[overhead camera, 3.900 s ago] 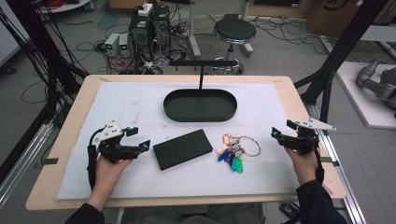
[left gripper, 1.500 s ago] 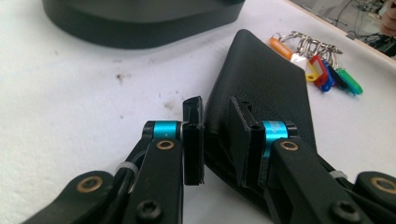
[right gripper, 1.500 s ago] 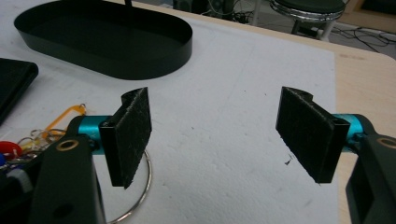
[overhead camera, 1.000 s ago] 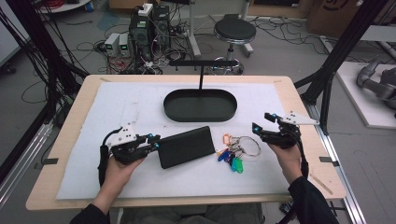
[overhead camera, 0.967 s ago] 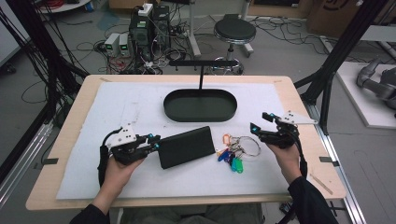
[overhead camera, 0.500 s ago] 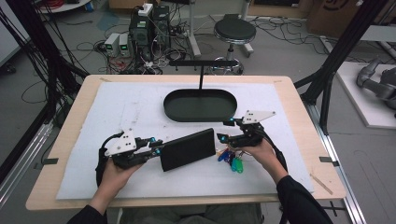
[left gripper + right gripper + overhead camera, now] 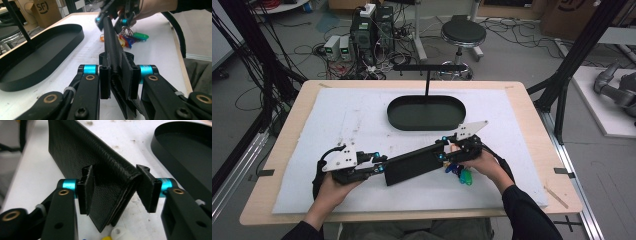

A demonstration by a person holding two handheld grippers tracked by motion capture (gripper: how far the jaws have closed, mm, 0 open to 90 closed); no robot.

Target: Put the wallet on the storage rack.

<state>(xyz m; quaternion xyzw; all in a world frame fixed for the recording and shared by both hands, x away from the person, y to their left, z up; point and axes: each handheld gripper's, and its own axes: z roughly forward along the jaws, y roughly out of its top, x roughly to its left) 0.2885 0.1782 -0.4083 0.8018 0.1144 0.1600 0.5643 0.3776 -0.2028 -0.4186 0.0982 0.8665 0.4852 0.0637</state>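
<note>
Both grippers moved in since the earlier frame: they were out at the table's sides with the wallet lying flat, and now each is on an end of it, wallet raised up on edge.

My left gripper (image 7: 117, 82) is clamped on the near end of the black wallet (image 7: 412, 164), pads pressed flat against both faces. My right gripper (image 7: 117, 190) has the far end between its jaws; left pad touches the leather, right pad sits just off the folded spine, so I can't tell if that grip is fully closed.

Wallet runs between my hands on the white mat (image 7: 362, 120), just in front of the tray. It's grained, pebbled black leather, long rectangle, folded, layered edges visible at the end.

Black oval tray (image 7: 426, 112): smooth, low-walled, matte, nothing in it. A thin black T-shaped stand (image 7: 427, 75) rises from behind it.

Key bunch (image 7: 130, 38) lies on the mat beside the wallet's right end: metal ring, plastic tags in green, blue, red, orange.
</note>
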